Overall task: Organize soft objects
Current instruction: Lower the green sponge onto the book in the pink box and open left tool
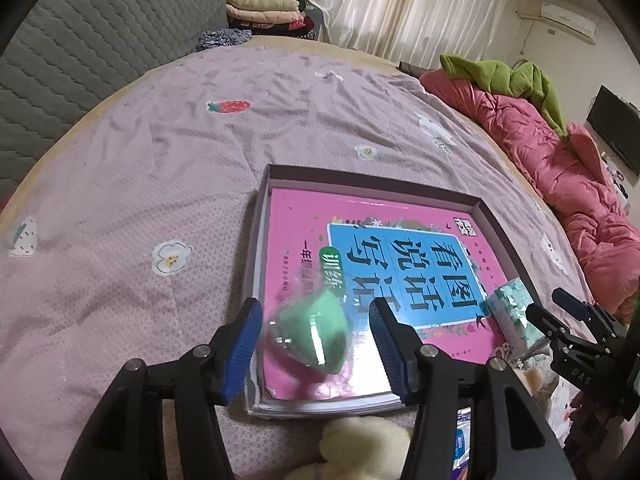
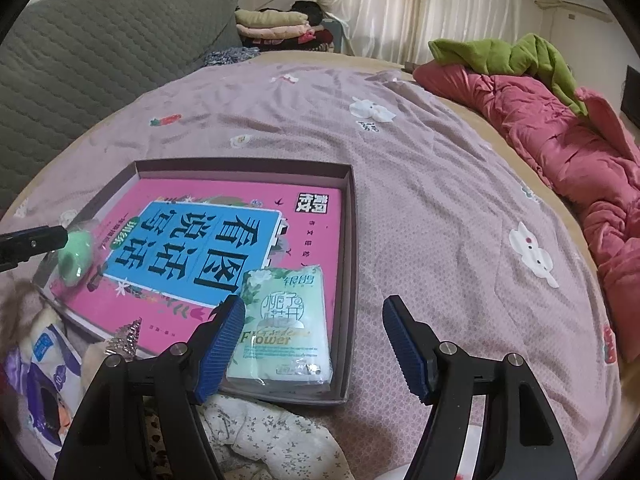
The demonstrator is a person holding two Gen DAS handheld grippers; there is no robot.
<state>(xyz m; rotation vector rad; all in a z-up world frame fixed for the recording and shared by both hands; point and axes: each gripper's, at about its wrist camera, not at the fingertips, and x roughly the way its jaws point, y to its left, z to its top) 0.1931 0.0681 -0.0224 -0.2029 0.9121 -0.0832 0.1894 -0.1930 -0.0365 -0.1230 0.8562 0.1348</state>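
Left gripper [image 1: 316, 344] sits wide open around a blurry green sponge [image 1: 310, 334], seemingly just dropping it over the box [image 1: 376, 184] on the bed. Right gripper [image 2: 314, 344] is open and empty, tissue pack [image 2: 282, 322] at its 11 o'clock, already boxed.

A shallow box [image 2: 352, 240] lies on the bedspread [image 2: 440, 208] ahead of both grippers, with a book [image 2: 208, 240] flat inside it. A tissue pack [image 2: 284, 320] rests in the box on the book's near corner, just ahead of the right gripper [image 2: 314, 336], beside its left finger. A wrapped sponge [image 1: 310, 334] sits between the fingers of the left gripper [image 1: 316, 334], over the book's near edge. A plush toy [image 1: 360, 444] lies below that gripper. A bunched quilt [image 2: 560, 152] lies far right, folded clothes [image 2: 272, 24] far ahead.
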